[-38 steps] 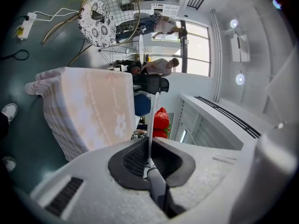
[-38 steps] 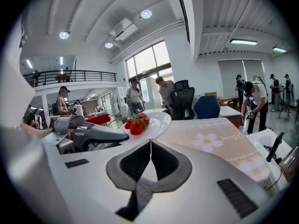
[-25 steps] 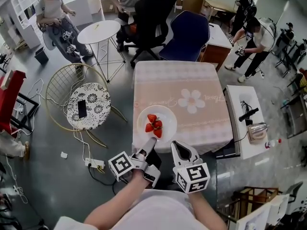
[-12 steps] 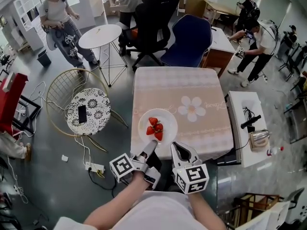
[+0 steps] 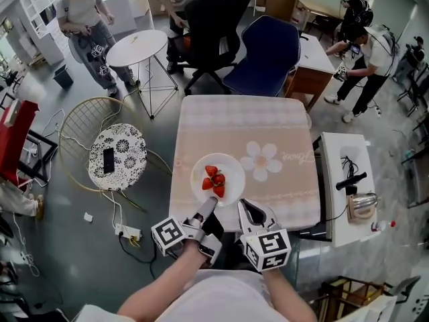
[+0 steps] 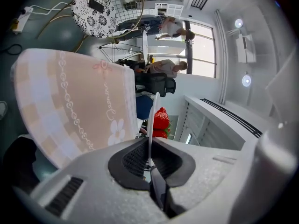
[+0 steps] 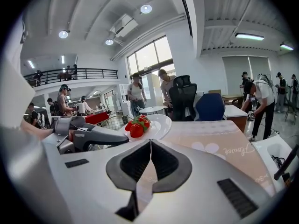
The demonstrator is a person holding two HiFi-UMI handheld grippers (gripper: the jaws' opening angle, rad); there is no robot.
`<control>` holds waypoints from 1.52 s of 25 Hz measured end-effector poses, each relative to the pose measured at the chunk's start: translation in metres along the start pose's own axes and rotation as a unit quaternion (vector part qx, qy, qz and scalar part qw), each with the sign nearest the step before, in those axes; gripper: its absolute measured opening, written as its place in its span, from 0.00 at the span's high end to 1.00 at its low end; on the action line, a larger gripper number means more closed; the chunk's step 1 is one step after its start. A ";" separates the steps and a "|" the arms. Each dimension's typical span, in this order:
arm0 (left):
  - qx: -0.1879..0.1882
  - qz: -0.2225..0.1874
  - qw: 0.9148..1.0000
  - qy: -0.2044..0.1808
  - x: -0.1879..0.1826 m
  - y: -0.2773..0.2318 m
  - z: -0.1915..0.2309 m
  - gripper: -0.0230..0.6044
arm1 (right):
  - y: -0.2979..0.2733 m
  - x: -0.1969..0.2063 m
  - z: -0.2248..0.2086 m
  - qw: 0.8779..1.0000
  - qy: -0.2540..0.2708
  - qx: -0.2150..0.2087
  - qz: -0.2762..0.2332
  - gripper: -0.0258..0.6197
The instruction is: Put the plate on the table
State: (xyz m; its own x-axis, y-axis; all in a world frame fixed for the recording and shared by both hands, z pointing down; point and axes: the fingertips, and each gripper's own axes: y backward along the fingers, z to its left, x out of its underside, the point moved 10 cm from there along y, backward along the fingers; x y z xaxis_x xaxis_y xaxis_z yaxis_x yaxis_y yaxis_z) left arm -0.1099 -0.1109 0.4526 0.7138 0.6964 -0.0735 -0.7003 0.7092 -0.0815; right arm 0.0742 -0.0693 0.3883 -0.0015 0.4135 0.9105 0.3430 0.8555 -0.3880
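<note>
Now the left claw (image 5: 209, 205) is closed on the near rim of the white plate (image 5: 234, 168). In the left gripper view the thin rim stands edge-on between the two dark pads, and both pads press on it. Some red strawberries (image 5: 214, 181) lie in the middle of the plate. The plate is over the near left part of the bench (image 5: 268, 123), which is covered with a pale pink cloth (image 5: 221, 123) with a checked border. A white flower (image 5: 263, 159) is printed on the cloth, just to the right of the plate. I cannot tell if the bottom of the plate touches the cloth or is a little above it.

The right claw (image 5: 249, 210) is near the front edge of the bench, just beside the left one. Its jaws are pressed together and nothing is between them. It is apart from the plate.
</note>
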 end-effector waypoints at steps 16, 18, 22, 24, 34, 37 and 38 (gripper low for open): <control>-0.036 -0.020 0.999 0.006 0.013 -0.066 0.029 0.94 | -0.037 0.007 -0.073 0.998 -0.010 -0.046 0.033 0.95; -0.040 -0.022 0.999 0.008 0.013 -0.072 0.032 0.94 | -0.042 0.007 -0.080 0.998 -0.012 -0.054 0.038 0.95; -0.051 -0.021 0.998 0.005 0.012 -0.083 0.039 0.94 | -0.053 0.009 -0.094 0.996 -0.014 -0.069 0.047 0.95; -0.056 -0.023 0.998 0.005 0.011 -0.090 0.045 0.94 | -0.058 0.012 -0.102 0.996 -0.016 -0.074 0.050 0.95; -0.074 -0.033 0.997 0.014 0.012 -0.117 0.059 0.94 | -0.076 0.017 -0.137 0.993 -0.026 -0.091 0.065 0.95; -0.075 -0.035 0.996 0.016 0.015 -0.125 0.067 0.94 | -0.082 0.024 -0.145 0.992 -0.027 -0.098 0.071 0.95; -0.076 -0.034 0.996 0.015 0.015 -0.127 0.069 0.94 | -0.084 0.026 -0.146 0.992 -0.027 -0.100 0.073 0.95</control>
State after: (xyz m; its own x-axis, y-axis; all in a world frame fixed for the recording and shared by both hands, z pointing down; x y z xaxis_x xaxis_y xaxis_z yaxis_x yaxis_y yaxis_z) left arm -0.0106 -0.1833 0.5304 0.7608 0.6424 -0.0924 -0.6435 0.7281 -0.2360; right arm 0.1828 -0.1756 0.4657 0.0143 0.5494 0.8354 0.5225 0.7082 -0.4748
